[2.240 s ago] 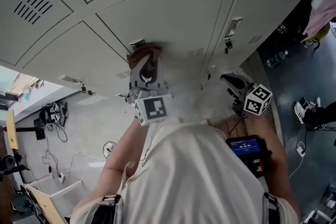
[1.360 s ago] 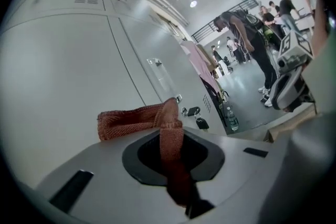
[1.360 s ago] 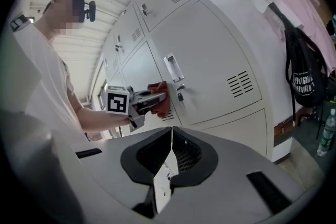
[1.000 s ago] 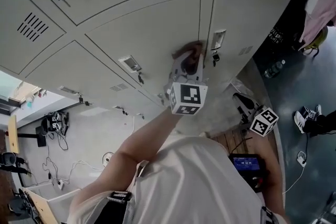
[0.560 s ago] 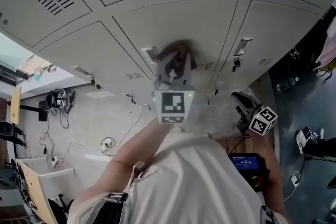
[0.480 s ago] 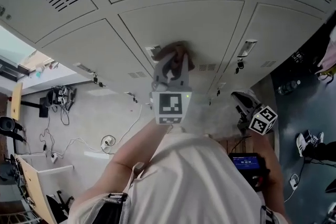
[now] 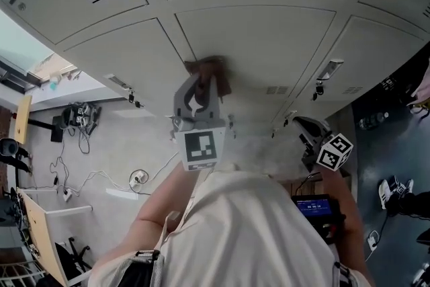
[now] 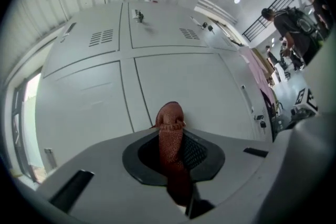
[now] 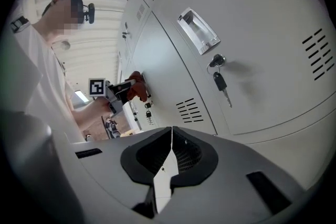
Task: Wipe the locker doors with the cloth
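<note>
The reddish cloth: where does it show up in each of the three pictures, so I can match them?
Head view: upper middle, the cloth against the locker door, at the left gripper's tip.
Left gripper view: cloth at centre, clamped between the jaws.
Right gripper view: cloth small, left of centre.
Shared landmark: that grey locker door, in all three.

Rust-red, seemingly ribbed cloth (image 8: 170,126); pale grey locker doors (image 7: 255,44); black-and-white marker cube (image 7: 200,149).
</note>
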{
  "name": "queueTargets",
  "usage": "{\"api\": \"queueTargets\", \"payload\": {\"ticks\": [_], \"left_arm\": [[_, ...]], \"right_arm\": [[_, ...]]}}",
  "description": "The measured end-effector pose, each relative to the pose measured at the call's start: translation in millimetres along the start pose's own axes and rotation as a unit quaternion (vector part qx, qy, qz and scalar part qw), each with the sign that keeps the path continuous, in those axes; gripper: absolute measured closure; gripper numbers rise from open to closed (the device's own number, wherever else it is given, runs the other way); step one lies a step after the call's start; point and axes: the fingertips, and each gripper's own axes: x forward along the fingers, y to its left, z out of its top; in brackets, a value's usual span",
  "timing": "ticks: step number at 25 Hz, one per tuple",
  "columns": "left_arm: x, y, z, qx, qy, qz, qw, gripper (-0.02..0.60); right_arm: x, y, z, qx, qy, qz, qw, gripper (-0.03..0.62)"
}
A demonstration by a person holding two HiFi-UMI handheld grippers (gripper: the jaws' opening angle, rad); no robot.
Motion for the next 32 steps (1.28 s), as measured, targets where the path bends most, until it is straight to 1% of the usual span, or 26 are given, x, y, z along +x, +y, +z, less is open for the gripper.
{"api": "queueTargets", "payload": {"ticks": [2,3,5,7,10,13,16,18,21,23,26,28,30,32], "left_arm": [[-4.2,17.0,4.0,-0.008,-0.010,0.027,0.9995,0.543],[-3.2,22.3,6.7,-0.017,-0.014,0.032,0.9992,0.543],[3.6,21.8,14.3,-0.031,-0.022,0.023,0.9990,0.543],[10.4,9.4,25.2,-0.033,-0.033,0.004,0.9989,0.543],[20.5,-18.2,43.0,-0.026,-0.053,-0.034,0.9977,0.543],[30.7,-51.4,58.8,-0.025,-0.073,-0.080,0.9938,0.543],[40.0,-85.4,66.9,-0.030,-0.085,-0.122,0.9884,0.543],[45.3,-106.6,67.6,-0.047,-0.089,-0.150,0.9836,0.543],[51.7,-136.2,61.6,-0.081,-0.081,-0.198,0.9735,0.543],[55.5,-155.0,57.2,-0.080,-0.076,-0.222,0.9688,0.543],[62.4,-183.0,62.8,-0.068,-0.079,-0.249,0.9628,0.543],[67.2,-199.4,77.1,-0.061,-0.094,-0.263,0.9582,0.543],[70.8,-210.1,92.2,-0.051,-0.110,-0.269,0.9556,0.543],[70.8,-209.8,102.3,-0.049,-0.118,-0.261,0.9568,0.543]], "right_arm": [[2.1,2.5,-1.4,0.000,0.001,0.001,1.000,0.577],[2.3,3.1,-2.3,0.000,0.002,0.000,1.000,0.577],[0.8,3.6,-4.3,-0.001,0.003,-0.004,1.000,0.577],[-3.5,4.2,-6.0,0.000,0.000,-0.011,1.000,0.577],[-13.0,3.6,-6.6,0.002,-0.006,-0.024,1.000,0.577],[-26.6,1.1,-6.6,0.004,-0.016,-0.041,0.999,0.577],[-41.4,-1.7,-6.7,0.005,-0.025,-0.058,0.998,0.577],[-50.6,-2.8,-6.0,0.004,-0.032,-0.068,0.997,0.577],[-65.7,-4.0,-5.6,0.006,-0.044,-0.085,0.995,0.577],[-76.7,-5.5,-6.7,0.009,-0.050,-0.097,0.994,0.577],[-92.8,-7.9,-8.9,0.013,-0.056,-0.113,0.992,0.577],[-101.8,-9.5,-8.9,0.014,-0.060,-0.121,0.991,0.577],[-108.3,-11.5,-7.5,0.016,-0.065,-0.127,0.990,0.577],[-110.8,-12.5,-6.6,0.019,-0.071,-0.129,0.989,0.577]]}}
